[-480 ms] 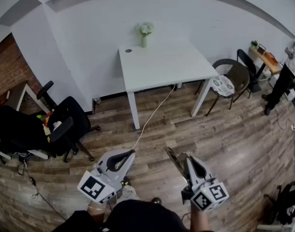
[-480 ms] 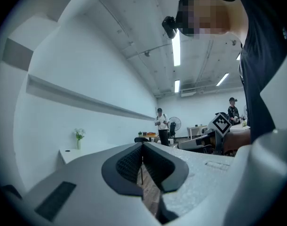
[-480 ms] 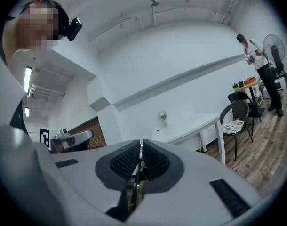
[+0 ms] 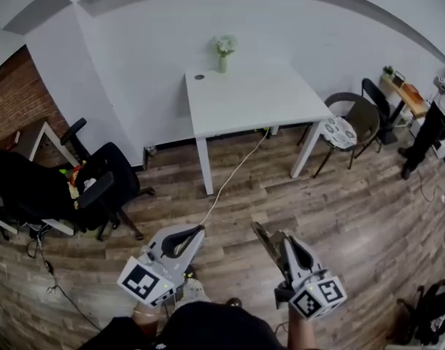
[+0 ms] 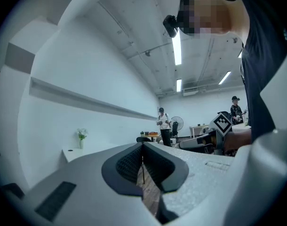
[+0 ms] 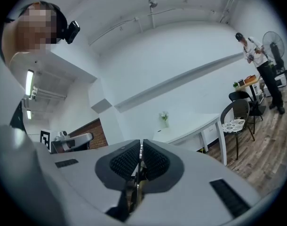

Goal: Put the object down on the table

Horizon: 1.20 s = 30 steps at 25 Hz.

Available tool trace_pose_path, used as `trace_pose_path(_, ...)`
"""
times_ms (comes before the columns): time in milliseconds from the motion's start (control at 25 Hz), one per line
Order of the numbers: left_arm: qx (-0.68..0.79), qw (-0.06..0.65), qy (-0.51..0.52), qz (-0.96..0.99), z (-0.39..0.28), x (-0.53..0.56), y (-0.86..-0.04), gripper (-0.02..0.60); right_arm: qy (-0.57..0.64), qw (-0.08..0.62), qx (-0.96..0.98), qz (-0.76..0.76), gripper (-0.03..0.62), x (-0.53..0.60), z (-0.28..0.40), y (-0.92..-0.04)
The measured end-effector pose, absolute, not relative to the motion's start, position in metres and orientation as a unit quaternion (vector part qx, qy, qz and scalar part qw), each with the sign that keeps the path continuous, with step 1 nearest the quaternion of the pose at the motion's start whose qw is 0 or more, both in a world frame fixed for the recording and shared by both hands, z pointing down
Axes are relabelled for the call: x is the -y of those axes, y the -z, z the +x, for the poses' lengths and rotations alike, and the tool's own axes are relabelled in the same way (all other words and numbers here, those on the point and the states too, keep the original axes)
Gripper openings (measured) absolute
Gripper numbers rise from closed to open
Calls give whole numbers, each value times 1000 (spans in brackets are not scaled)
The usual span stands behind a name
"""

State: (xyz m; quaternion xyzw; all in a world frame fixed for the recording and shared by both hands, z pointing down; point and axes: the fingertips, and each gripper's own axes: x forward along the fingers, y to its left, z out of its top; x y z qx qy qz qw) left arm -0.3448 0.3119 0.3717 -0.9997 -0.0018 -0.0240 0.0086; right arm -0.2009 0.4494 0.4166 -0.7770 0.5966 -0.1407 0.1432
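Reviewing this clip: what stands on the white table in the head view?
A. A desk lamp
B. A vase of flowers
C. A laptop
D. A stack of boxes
B: a vase of flowers stands at the far edge of the table; no laptop, boxes or lamp show on it.

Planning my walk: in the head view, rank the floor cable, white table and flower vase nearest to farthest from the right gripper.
1. Floor cable, just ahead, to its left.
2. White table, farther ahead.
3. Flower vase, at the table's far edge.
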Motion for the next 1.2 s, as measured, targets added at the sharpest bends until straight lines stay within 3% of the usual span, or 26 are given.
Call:
trace_pose_path(600, -7, -1, 28, -1000, -351, -330, -385, -2, 132, 146, -586, -786, 20, -481, -190, -417)
trace_pose_path(1200, 37, -18, 19, -999, -267, -256, -387, -2, 129, 142, -554, -810, 20, -425, -127, -411)
